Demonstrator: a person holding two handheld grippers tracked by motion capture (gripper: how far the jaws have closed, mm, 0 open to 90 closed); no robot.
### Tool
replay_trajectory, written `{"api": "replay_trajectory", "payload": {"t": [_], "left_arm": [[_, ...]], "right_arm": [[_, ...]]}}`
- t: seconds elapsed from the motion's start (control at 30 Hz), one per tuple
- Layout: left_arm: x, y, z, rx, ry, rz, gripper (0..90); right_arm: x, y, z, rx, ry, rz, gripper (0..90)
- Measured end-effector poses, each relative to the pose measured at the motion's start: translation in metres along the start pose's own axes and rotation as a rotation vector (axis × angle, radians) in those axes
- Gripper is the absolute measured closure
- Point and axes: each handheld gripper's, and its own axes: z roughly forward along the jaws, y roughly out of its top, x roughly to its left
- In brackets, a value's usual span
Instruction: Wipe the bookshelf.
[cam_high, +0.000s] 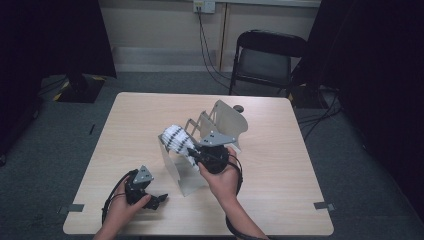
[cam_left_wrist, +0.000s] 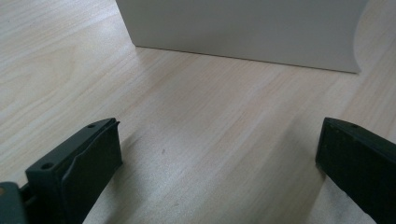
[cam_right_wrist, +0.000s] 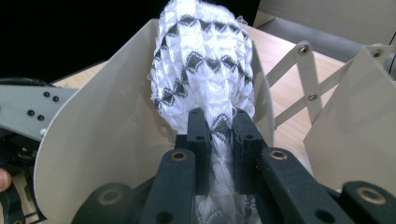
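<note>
A white knitted cloth with black zigzag bands (cam_high: 176, 139) (cam_right_wrist: 204, 70) is pinched in my right gripper (cam_high: 196, 152) (cam_right_wrist: 218, 126), which is shut on it and holds it up above the near plate of a folding metal rack (cam_high: 181, 172). The cloth bulges out beyond the jaws, over the rack's pale plate (cam_right_wrist: 107, 135). My left gripper (cam_high: 159, 201) (cam_left_wrist: 217, 154) rests low on the wooden table (cam_high: 135, 130) near the front left, jaws wide apart with bare wood between them, pointing at the rack's pale wall (cam_left_wrist: 243, 28).
The rack's far plate (cam_high: 230, 120) and scissor links (cam_high: 197, 122) (cam_right_wrist: 306, 88) stand at the table's middle. A dark small knob (cam_high: 238, 108) lies behind it. A black folding chair (cam_high: 267, 55) stands beyond the table's far edge.
</note>
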Motion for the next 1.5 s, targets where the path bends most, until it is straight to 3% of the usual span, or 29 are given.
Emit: {"api": "replay_trajectory", "payload": {"t": [0.4,0.6,0.93,1.07,1.23,1.5], "left_arm": [[0.000,0.000,0.000,0.000,0.000,0.000,0.0],[0.000,0.000,0.000,0.000,0.000,0.000,0.0],[0.000,0.000,0.000,0.000,0.000,0.000,0.0],[0.000,0.000,0.000,0.000,0.000,0.000,0.0],[0.000,0.000,0.000,0.000,0.000,0.000,0.0],[0.000,0.000,0.000,0.000,0.000,0.000,0.0]], "right_arm": [[0.005,-0.041,0.032,0.102,0.023,0.013,80.0],[0.002,-0.065,0.048,0.162,0.030,0.058,79.9],[-0.003,-0.087,0.059,0.236,0.018,0.070,79.9],[-0.002,-0.085,0.057,0.241,0.022,0.064,79.9],[0.000,-0.071,0.047,0.198,0.032,0.053,79.9],[0.005,-0.030,0.021,0.071,0.054,0.028,79.9]]}}
